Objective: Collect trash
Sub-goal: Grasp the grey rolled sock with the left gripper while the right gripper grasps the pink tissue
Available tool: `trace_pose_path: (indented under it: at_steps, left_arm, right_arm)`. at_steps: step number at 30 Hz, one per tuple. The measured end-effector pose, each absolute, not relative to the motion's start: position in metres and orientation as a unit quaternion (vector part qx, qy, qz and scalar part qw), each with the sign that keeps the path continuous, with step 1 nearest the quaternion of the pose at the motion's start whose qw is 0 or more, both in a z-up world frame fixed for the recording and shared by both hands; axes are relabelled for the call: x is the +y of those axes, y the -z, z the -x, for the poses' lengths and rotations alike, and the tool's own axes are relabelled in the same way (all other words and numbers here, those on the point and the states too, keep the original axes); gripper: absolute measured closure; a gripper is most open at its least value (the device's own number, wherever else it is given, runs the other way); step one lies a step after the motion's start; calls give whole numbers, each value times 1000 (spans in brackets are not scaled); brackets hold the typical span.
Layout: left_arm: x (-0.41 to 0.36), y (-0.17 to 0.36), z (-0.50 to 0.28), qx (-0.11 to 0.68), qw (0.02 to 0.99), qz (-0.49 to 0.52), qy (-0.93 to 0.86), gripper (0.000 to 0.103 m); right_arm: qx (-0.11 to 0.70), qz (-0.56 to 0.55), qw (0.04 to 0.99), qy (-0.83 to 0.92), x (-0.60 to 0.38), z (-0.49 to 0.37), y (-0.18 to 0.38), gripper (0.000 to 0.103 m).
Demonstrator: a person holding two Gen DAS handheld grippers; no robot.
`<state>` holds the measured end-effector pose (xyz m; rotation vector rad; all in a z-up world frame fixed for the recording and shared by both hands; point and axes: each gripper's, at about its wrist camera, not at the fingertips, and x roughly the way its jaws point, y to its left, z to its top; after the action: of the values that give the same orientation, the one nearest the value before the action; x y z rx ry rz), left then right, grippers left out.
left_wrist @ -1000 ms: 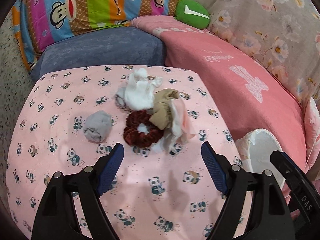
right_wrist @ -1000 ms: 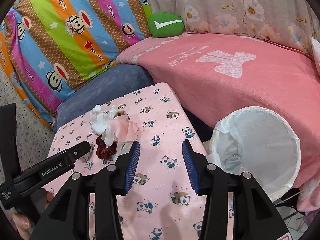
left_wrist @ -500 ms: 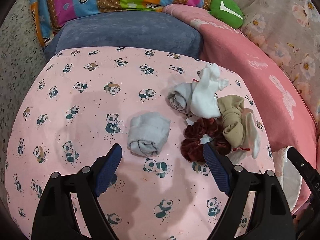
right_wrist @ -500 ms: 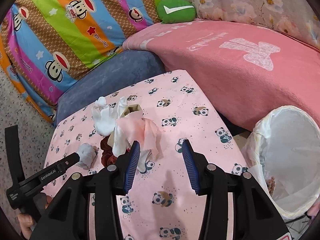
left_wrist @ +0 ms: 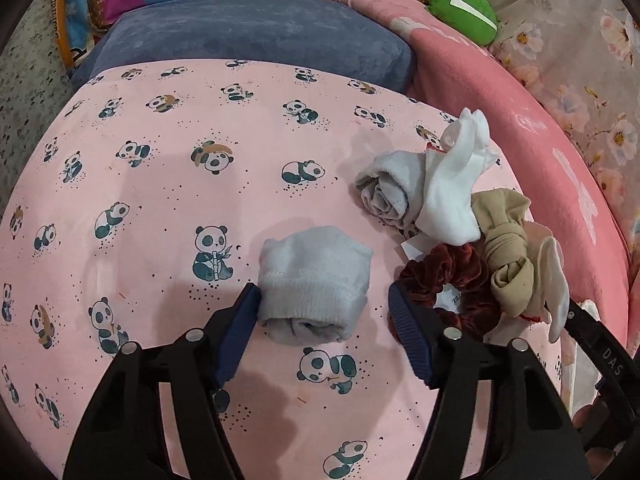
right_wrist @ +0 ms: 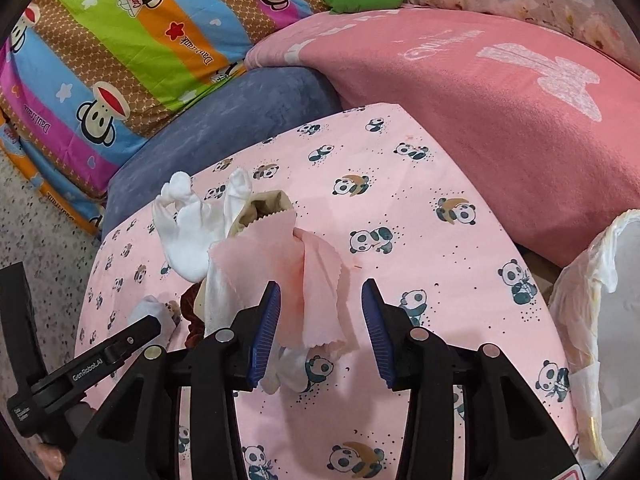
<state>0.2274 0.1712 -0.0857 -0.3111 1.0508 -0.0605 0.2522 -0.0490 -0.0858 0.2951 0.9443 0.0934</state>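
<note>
The left gripper [left_wrist: 322,300] was closing, its jaws spread either side of a rolled grey sock [left_wrist: 314,282]; the left pad touched it, the right stood clear. The right gripper [right_wrist: 320,316] was also closing, jaws apart around a hanging pink cloth [right_wrist: 304,276], not yet pinching. Both items lay on the panda-print tabletop [left_wrist: 160,200], beside a red scrunchie [left_wrist: 452,280], white socks [left_wrist: 456,184] and a beige rag [left_wrist: 506,248]. A lined bin [right_wrist: 600,320] stood at the tabletop's right edge.
</note>
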Motion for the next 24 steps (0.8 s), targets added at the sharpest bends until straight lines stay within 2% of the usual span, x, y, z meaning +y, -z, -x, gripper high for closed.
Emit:
trace_pose_path:
  at_steps: [2,6,11,24]
  left_arm:
    - [172,89,-227,503,850,150,35,55]
    - [170,86,-225,501,852,148,39,63]
    - [166,72,-218,492,856,150,45,67]
    - [115,-4,-190,438,885,125,92,67]
  right_arm:
    - [463,-142,874,-49,-47,-254,93,77]
    - [469,-146,870,-51,-47,-251,98,98]
    - [448,-149,880,-50,-51,-242,85,100]
    - [347,-157,923,-52,-86,-191,-17,100]
